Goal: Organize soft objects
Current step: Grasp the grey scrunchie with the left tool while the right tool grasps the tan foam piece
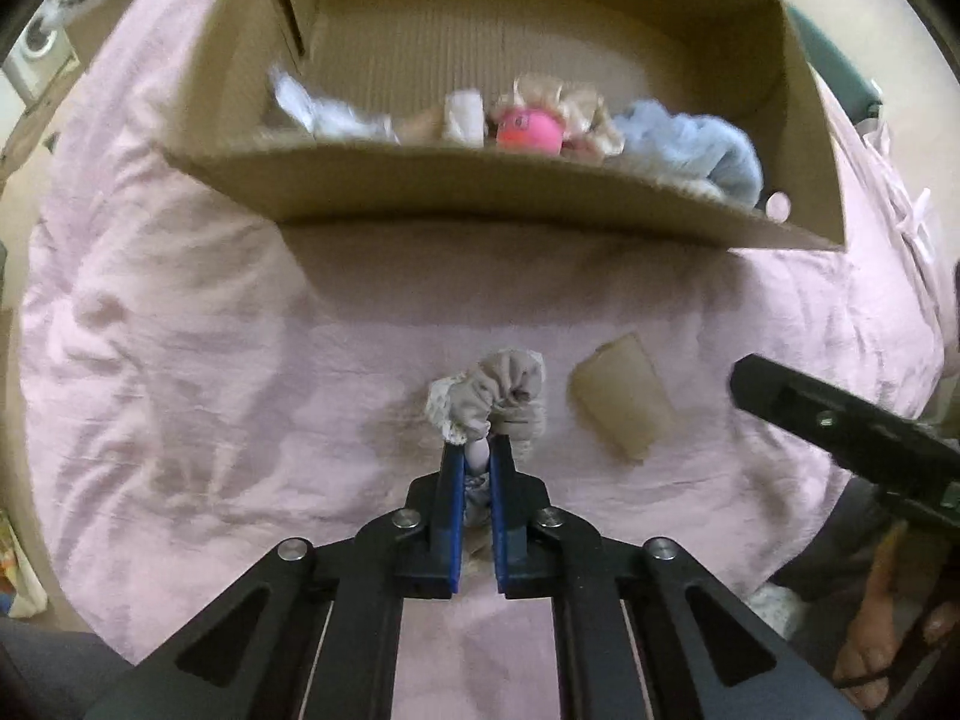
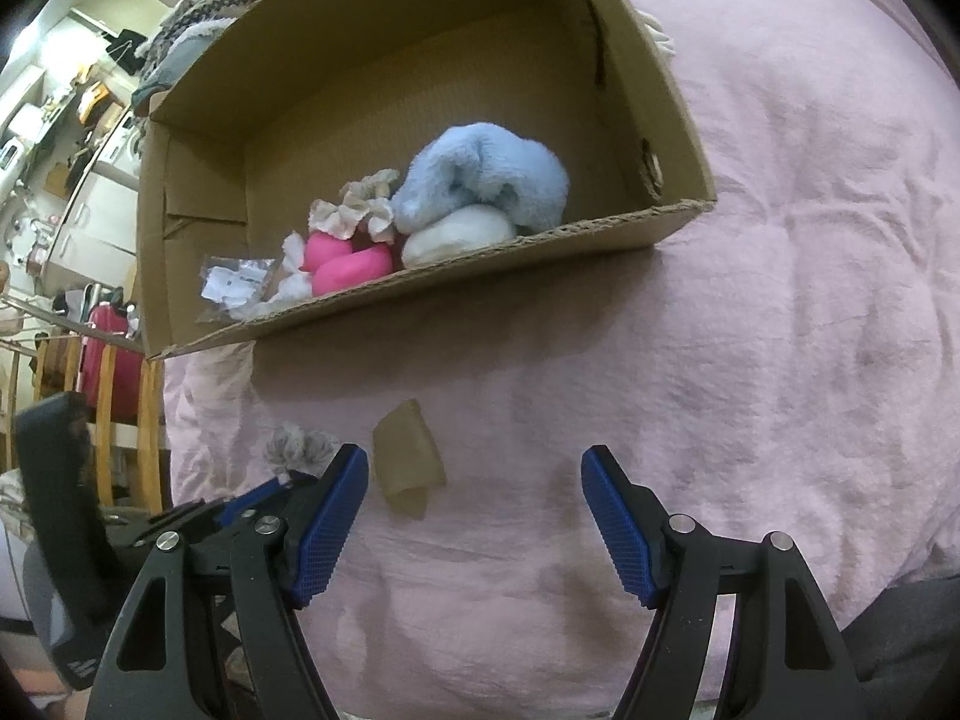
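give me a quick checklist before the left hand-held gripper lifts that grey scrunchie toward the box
1. Left hand-held gripper shut on the grey scrunchie: ok.
2. Grip is secure: cannot tell, it pinches only the near edge.
3. Cardboard box open on top, floor space free: ok.
4. Right hand-held gripper open, holding nothing: ok.
5. Tan pouch lies apart from the scrunchie: ok.
6. Path over the pink blanket to the box: ok.

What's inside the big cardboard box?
In the cardboard box: a fluffy blue toy, pink round things, a white cushion, a scrunchie. Anything underneath is hidden.
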Available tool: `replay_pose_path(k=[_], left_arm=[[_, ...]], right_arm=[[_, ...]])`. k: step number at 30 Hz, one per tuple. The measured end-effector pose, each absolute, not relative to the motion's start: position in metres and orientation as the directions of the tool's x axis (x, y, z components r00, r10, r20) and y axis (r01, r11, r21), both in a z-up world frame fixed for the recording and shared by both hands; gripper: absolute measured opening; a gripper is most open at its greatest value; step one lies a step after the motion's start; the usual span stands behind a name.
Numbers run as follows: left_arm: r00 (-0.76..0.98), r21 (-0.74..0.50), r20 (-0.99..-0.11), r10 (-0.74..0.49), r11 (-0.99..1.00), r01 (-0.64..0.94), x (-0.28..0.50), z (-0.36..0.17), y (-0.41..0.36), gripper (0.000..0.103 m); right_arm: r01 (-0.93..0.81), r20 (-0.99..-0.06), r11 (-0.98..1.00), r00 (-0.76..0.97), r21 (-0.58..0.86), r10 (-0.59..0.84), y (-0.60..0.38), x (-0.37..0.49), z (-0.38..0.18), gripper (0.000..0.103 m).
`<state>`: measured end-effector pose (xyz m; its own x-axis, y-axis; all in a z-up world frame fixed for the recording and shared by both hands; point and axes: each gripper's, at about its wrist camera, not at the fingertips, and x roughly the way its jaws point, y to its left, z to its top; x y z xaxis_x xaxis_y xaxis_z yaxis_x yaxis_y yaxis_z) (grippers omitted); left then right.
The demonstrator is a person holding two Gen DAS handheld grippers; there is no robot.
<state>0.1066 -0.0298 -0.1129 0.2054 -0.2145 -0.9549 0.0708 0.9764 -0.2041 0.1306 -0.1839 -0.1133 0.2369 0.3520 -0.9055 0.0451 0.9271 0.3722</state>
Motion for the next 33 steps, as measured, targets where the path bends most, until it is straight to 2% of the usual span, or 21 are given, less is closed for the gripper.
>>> replay_pose_path(k=[5, 8, 15, 21, 23, 27, 29, 33], left_arm=[[0.278, -0.217, -0.937, -0.213, 0.976, 0.015, 0.103, -0.083, -0.005, 0.007], [0.332, -0.185, -0.93, -0.159, 0.982, -0.047, 0.101, -0.067, 0.016, 0.007], [0.323, -0.181, -0.938, -0.126, 0.972, -0.148, 0.112, -0.077, 0.034, 0.007], [0.324, -0.156, -0.94, -0.105, 0.979, -0.133, 0.113, -0.079, 0.027, 0.007], [0.332, -0.143, -0.938, -0.096, 0.982, -0.119, 0.112, -0.078, 0.023, 0.007], [0.342, -0.135, -0.935, -0.093, 0.986, -0.101, 0.109, -0.074, 0.019, 0.007], [0.345, -0.136, -0.934, -0.094, 0.986, -0.098, 0.109, -0.075, 0.019, 0.007], [0.346, -0.133, -0.934, -0.093, 0.986, -0.096, 0.109, -0.075, 0.017, 0.007]], right_arm=[[0.004, -0.896, 0.921, 0.232, 0.39, 0.379, -0.175, 0.132, -0.113, 0.078], [-0.03, -0.897, 0.921, 0.216, 0.389, 0.386, -0.166, 0.137, -0.116, 0.078], [-0.083, -0.899, 0.917, 0.181, 0.389, 0.398, -0.149, 0.146, -0.124, 0.078], [-0.137, -0.916, 0.924, 0.141, 0.358, 0.376, -0.133, 0.146, -0.134, 0.059], [-0.15, -0.92, 0.926, 0.136, 0.347, 0.367, -0.13, 0.145, -0.135, 0.045], [-0.179, -0.927, 0.929, 0.134, 0.325, 0.35, -0.124, 0.14, -0.138, 0.029], [-0.203, -0.929, 0.926, 0.132, 0.317, 0.347, -0.12, 0.138, -0.137, 0.017], [-0.262, -0.925, 0.919, 0.163, 0.295, 0.343, -0.109, 0.133, -0.13, 0.011]])
